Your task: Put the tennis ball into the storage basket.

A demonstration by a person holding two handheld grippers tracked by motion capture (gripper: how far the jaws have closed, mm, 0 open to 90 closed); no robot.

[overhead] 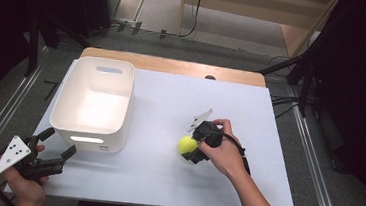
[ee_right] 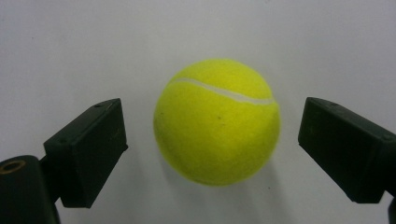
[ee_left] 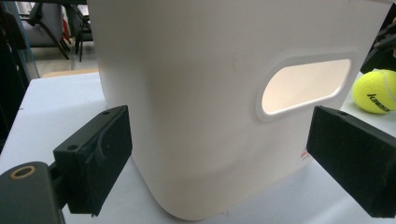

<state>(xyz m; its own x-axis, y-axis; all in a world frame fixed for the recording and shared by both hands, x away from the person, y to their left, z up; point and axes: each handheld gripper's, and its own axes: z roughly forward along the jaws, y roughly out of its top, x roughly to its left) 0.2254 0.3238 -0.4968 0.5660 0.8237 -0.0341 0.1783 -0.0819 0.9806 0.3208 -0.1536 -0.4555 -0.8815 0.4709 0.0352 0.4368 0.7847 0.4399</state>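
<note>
Right gripper view, tennis ball (ee_right: 217, 121) between spread right tool (ee_right: 212, 144) jaws, untouched

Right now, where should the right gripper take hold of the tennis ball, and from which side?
Grip the tennis ball across its widest middle, coming straight down from above: it is round, rests on the table, and already sits centred between the open right gripper.
</note>
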